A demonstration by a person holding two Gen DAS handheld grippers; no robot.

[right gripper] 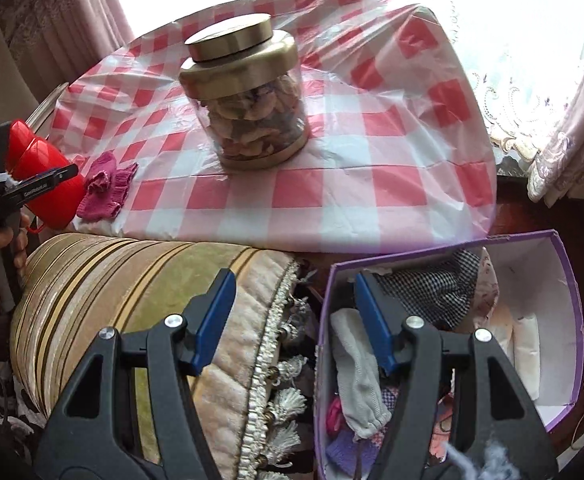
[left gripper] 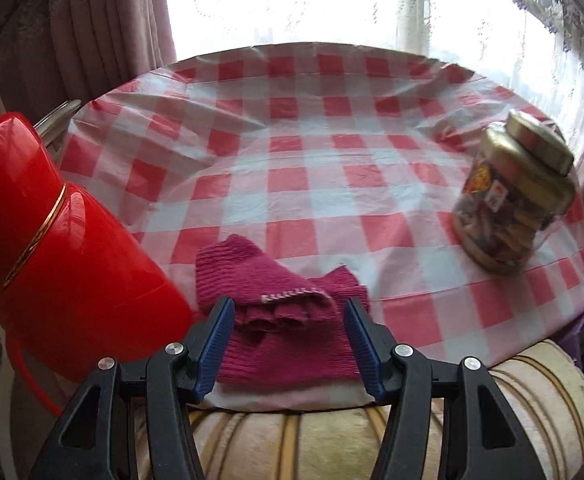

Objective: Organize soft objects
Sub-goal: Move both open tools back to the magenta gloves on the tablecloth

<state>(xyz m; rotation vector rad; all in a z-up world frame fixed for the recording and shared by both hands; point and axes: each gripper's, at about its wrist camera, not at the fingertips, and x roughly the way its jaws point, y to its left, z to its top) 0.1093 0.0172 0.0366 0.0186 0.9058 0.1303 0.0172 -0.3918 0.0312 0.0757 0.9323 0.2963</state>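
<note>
A magenta knit cloth (left gripper: 279, 280), bunched and folded, lies on the checked tablecloth (left gripper: 332, 168) near the table's front edge. My left gripper (left gripper: 287, 308) hovers just before it, open, the cloth showing in the gap between the blue pads (left gripper: 215, 344) without being pressed. From the right wrist view the same magenta cloth (right gripper: 105, 188) sits at the far left, with the left gripper (right gripper: 65, 172) close beside it in a hand. My right gripper (right gripper: 294, 280) is open and empty over the edge of a purple box (right gripper: 564, 280) that holds a grey sock (right gripper: 358, 380) and other fabrics.
A red thermos (left gripper: 51, 248) stands right beside the cloth on the left. A gold-lidded jar (right gripper: 247, 92) of snacks stands on the table. A striped cushion (right gripper: 131, 280) with tassels lies below the table edge, next to the box. Curtains and a bright window are behind.
</note>
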